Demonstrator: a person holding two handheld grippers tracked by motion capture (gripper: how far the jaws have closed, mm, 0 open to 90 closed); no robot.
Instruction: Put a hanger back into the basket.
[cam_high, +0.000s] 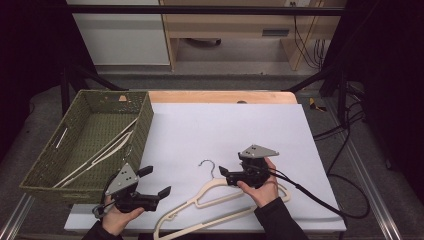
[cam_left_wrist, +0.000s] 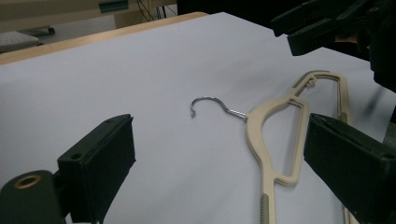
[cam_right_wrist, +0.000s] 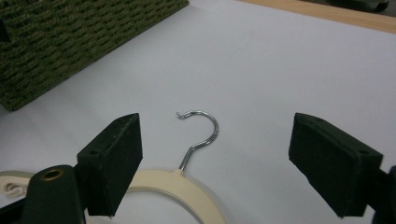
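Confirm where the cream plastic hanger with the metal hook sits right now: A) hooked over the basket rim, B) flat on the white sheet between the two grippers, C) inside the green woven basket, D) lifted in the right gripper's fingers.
B: the cream plastic hanger with the metal hook lies flat on the white sheet, and the right gripper stands open around its hook without clamping it.

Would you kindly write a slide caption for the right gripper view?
Open right claw poised over the hanger hook on the white table, basket beyond.
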